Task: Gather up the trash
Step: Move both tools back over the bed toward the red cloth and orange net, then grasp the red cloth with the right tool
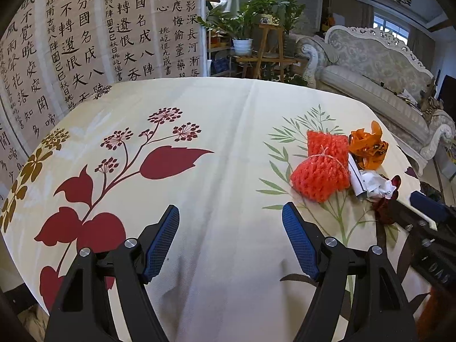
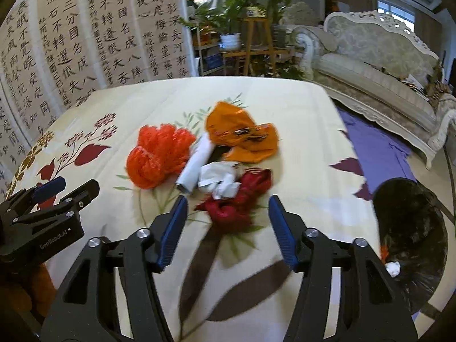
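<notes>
While fingers gape, black bag (image 2: 410, 228) holds white scrap (image 2: 392, 268) (crumpled) — orange bit (image 2: 384, 252).

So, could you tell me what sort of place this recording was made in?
Most likely a home living room. An ornate carved sofa stands behind the table, potted plants sit on wooden stands, and calligraphy sheets cover the wall. Both grippers, left gripper and right gripper, are open above the flowered tablecloth.

Tablecloth (image 2: 299, 119): cream, red and green botanical print. Netting (image 2: 158, 156): orange-red. Wrapper (image 2: 242, 134): orange. Bin bag (image 2: 413, 213): black.
</notes>
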`<state>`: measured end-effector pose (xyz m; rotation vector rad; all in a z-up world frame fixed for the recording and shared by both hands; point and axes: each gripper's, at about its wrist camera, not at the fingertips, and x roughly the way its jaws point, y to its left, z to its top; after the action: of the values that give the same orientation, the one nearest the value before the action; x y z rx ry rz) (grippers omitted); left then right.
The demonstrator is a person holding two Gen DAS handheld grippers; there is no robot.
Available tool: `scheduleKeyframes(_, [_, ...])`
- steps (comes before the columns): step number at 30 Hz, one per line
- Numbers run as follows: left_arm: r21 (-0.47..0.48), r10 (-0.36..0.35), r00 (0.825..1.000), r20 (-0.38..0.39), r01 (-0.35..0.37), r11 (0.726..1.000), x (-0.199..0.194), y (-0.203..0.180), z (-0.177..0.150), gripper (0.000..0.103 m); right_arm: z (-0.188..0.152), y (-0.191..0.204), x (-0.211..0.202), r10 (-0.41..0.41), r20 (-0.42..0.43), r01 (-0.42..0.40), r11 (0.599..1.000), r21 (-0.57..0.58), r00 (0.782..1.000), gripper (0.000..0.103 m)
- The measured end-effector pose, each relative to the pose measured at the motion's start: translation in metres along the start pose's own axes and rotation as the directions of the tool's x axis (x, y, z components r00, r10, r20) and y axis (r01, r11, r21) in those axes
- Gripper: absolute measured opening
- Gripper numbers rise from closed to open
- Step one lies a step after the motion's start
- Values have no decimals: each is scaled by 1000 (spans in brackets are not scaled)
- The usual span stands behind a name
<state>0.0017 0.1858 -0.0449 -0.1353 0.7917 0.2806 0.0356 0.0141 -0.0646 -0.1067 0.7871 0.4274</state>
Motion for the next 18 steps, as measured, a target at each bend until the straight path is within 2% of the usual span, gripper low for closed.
scheduleKeyframes(5, [-2, -10, 1000, -1, 10, 1000, 0, 2, -1, 72, -2, -2, 13, -45, -34, 45, 999, -9, 998, 60])
scheduleKeyframes(12, [-5, -18, 1000, -11, 18, 1000, 5, 1, 1, 72, -5, -31, 11, -111, -47, 113, 993, 32, 993, 60])
scheduleKeyframes(18, [6, -19, 1000, -13, 19, 1000, 8, -3, 2, 73, -4, -48, 14, -125, -58, 129, 989, 66, 990, 60])
